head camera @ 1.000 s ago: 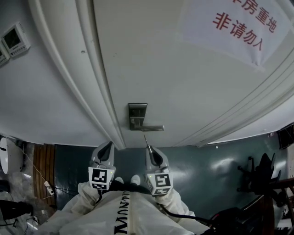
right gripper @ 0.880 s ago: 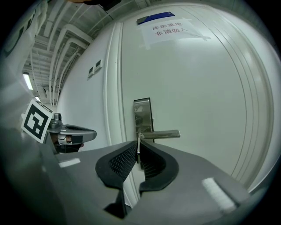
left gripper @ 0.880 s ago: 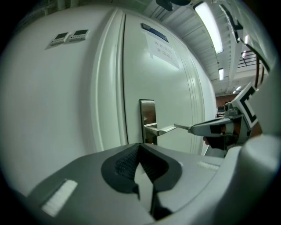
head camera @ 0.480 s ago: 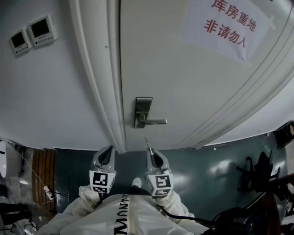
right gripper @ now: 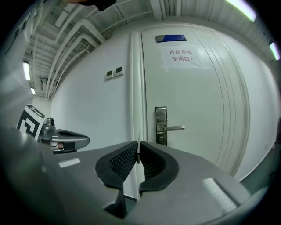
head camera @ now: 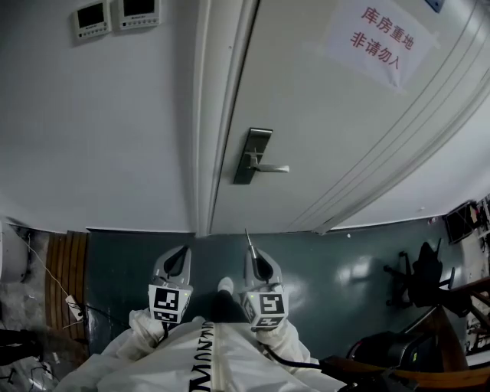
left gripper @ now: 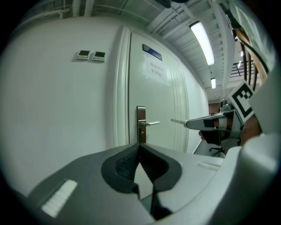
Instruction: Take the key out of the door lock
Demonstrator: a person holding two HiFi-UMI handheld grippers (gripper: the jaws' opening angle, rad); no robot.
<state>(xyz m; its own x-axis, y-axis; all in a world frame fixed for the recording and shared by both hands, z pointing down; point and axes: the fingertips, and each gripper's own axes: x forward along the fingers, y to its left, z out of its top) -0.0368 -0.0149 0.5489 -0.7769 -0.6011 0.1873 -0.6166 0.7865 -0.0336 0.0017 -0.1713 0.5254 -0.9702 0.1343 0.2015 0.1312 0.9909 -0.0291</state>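
A thin metal key (head camera: 247, 236) sticks out of my right gripper (head camera: 250, 246), which is shut on it; in the right gripper view the key (right gripper: 138, 147) stands edge-on between the pads. The key is out of the silver lock plate (head camera: 253, 155) with its lever handle (head camera: 272, 167) on the white door (head camera: 329, 130), well ahead of both grippers. My left gripper (head camera: 182, 251) is beside the right one, shut and empty; in the left gripper view its pads (left gripper: 131, 160) meet, and the key (left gripper: 178, 121) shows to its right.
A paper sign (head camera: 380, 42) with red characters hangs on the door. Two wall control panels (head camera: 119, 14) sit left of the door frame. An office chair (head camera: 417, 279) stands at the right on the dark green floor. Wooden boards (head camera: 65, 268) and cables lie at the left.
The door and lock plate have slid up and away in the head view as the person backs off. Both grippers keep their places, the right one still holding the key.
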